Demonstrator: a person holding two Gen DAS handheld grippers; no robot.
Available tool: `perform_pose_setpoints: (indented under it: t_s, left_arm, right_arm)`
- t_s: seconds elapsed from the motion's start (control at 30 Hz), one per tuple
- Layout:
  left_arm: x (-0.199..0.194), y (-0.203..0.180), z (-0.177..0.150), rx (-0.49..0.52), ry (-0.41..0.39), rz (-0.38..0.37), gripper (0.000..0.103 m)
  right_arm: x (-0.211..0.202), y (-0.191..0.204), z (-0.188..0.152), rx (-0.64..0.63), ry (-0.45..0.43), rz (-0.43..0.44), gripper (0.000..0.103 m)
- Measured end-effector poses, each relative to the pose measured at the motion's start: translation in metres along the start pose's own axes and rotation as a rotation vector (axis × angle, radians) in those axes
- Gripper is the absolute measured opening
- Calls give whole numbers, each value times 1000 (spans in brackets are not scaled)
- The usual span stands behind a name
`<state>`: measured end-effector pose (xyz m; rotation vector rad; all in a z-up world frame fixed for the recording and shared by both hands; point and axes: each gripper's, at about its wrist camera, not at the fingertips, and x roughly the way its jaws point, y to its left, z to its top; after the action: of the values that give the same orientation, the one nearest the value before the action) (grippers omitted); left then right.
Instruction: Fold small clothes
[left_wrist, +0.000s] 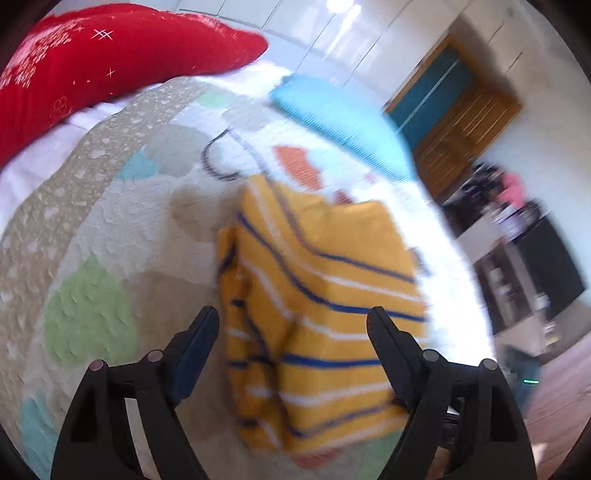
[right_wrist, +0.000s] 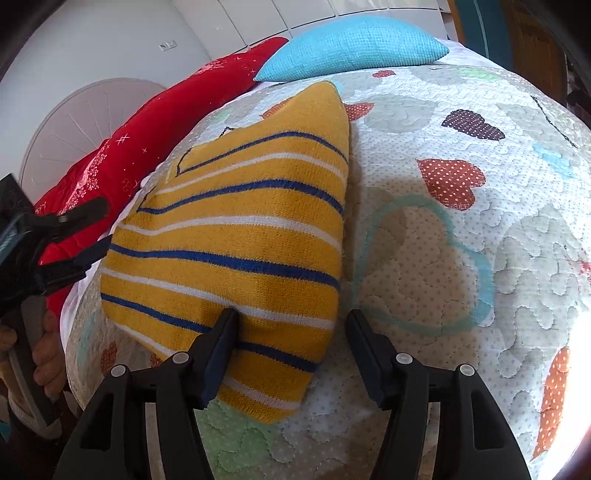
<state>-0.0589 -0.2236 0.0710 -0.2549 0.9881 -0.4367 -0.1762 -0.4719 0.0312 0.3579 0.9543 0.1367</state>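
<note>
Yellow striped garment (right_wrist: 236, 236) lies folded into a compact block on the quilted bed (right_wrist: 461, 229). Right claw (right_wrist: 291, 332) spread, straddling its near right edge; left claw (left_wrist: 291, 325) spread above it, gripping nothing. Judged nearly finished; perhaps a final tidy.

Wide bare quilt (right_wrist: 461, 280) lies open right of the striped sweater (right_wrist: 236, 236). A red pillow (right_wrist: 122, 147) and blue cushion (right_wrist: 351, 48) block the far edge; the left gripper (right_wrist: 98, 229) crowds the sweater's left.
</note>
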Motion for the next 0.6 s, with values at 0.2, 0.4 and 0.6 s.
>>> perform_pose_setpoints:
  t_s: [0.2, 0.4, 0.6]
  left_arm:
    - [14, 17, -7, 2, 44, 53, 55]
    - [10, 21, -10, -5, 41, 61, 68]
    - [-13, 21, -16, -28, 4, 53, 75]
  right_arm:
    - [-20, 10, 14, -35, -6, -17, 68]
    - [-42, 35, 80, -80, -159, -32, 66]
    - [44, 54, 124, -231, -38, -226, 54]
